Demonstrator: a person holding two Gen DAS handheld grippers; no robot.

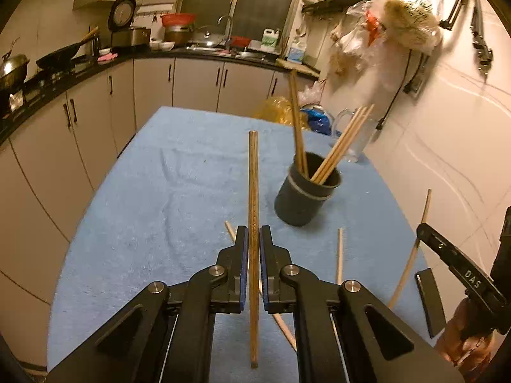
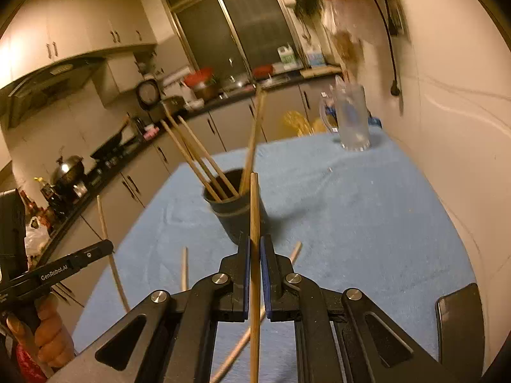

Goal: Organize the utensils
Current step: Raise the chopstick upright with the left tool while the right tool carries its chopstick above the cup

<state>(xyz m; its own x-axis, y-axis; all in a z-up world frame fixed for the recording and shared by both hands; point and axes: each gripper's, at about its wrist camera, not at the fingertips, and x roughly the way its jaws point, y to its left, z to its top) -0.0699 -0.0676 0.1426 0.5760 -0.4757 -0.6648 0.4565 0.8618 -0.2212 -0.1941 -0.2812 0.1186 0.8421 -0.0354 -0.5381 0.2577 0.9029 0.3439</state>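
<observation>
Blue cloth (image 1: 143, 191) covers the table; dark cup (image 1: 303, 196) stands on it at 1 o'clock in the left view and 12 o'clock in the right view, upright, with several chopsticks leaning out, tips up, fanned toward 11 and 1. Glass mug (image 2: 351, 121) sits at the far edge of the cloth, well apart from cup. Left gripper (image 1: 254, 242) is closed tight on a dark chopstick (image 1: 253, 175), long axis running straight 6 to 12 along the fingers. Right gripper (image 2: 255, 252) is clamped on a lighter chopstick (image 2: 254, 204), same 6-to-12 axis, far end overlapping the cup in view. Loose chopsticks (image 1: 340, 255) lie on the cloth near the grippers, pointing mixed ways. Phone (image 2: 460, 325) at 4 o'clock in the right view.
</observation>
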